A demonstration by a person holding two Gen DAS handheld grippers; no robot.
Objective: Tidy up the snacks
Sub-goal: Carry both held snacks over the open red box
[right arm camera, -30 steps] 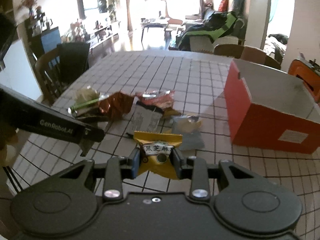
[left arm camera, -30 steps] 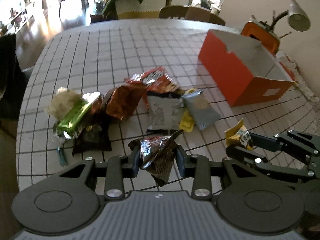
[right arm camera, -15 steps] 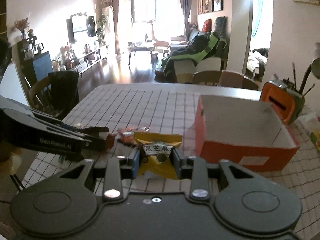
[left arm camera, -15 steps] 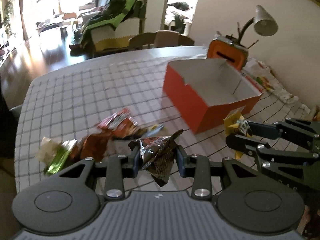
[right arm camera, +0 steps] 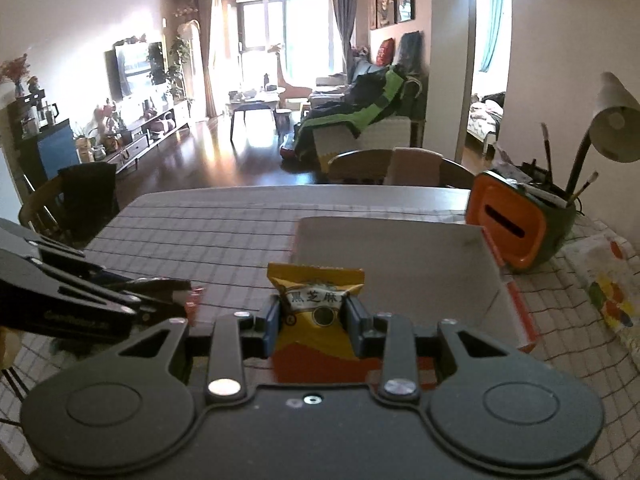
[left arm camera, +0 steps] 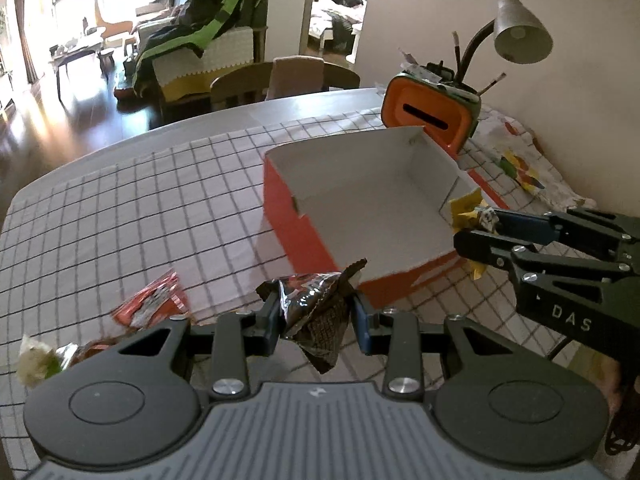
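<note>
My left gripper (left arm camera: 314, 316) is shut on a dark brown snack packet (left arm camera: 316, 312) and holds it above the table, just in front of the open orange box (left arm camera: 372, 208). My right gripper (right arm camera: 314, 318) is shut on a yellow snack packet (right arm camera: 316, 300) at the near edge of the same box (right arm camera: 396, 264). In the left wrist view the right gripper (left arm camera: 480, 226) with the yellow packet (left arm camera: 466, 210) sits at the box's right corner. The box looks empty inside.
Loose snacks lie at the lower left: a red packet (left arm camera: 150, 300) and a pale and green one (left arm camera: 38, 362). An orange pen holder (left arm camera: 430, 114) and a desk lamp (left arm camera: 520, 32) stand behind the box. The checked tablecloth (left arm camera: 140, 208) covers the table.
Both grippers have moved up and right from the snack pile toward the orange box, each still holding its packet. The box is now close in front of both.
</note>
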